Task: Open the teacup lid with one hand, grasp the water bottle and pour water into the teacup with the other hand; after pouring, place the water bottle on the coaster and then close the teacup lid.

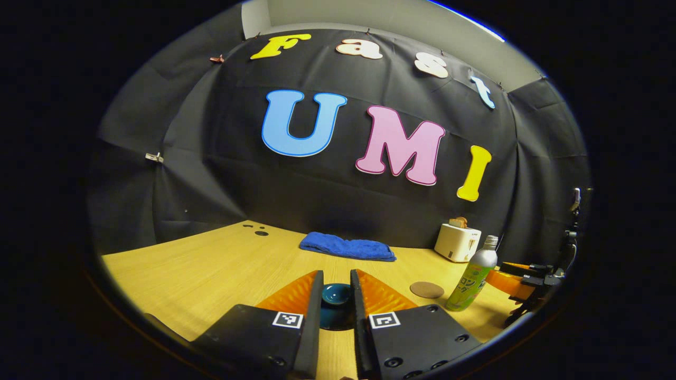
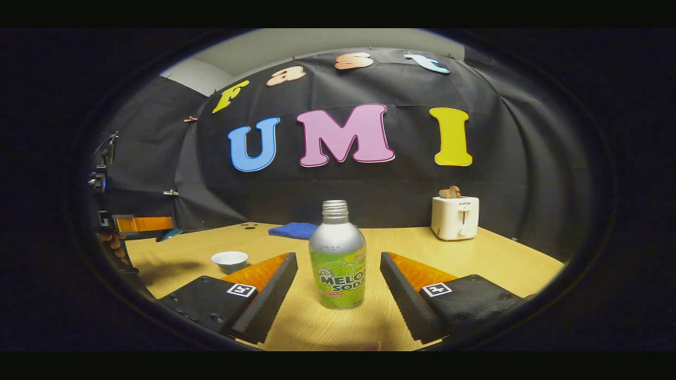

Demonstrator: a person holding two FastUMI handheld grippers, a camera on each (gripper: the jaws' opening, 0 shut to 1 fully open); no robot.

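Note:
In the left gripper view my left gripper (image 1: pixel 336 285) is shut on the knob of the dark teal teacup lid (image 1: pixel 337 302), held above the wooden table (image 1: pixel 211 274). The right gripper view shows the white teacup (image 2: pixel 229 259) uncovered on the table at the left, with the left gripper (image 2: pixel 138 224) and the lid's teal edge (image 2: pixel 170 234) above and behind it. The green and silver water bottle (image 2: pixel 338 258) stands upright without a cap between the fingers of my open right gripper (image 2: pixel 338 264), apart from both. The round brown coaster (image 1: pixel 426 289) lies just left of the bottle (image 1: pixel 472 279).
A folded blue towel (image 1: pixel 347 247) lies at the back of the table by the black cloth wall. A white toaster (image 2: pixel 455 217) with bread in it stands at the back right. Small dark holes (image 1: pixel 259 231) mark the table's far left.

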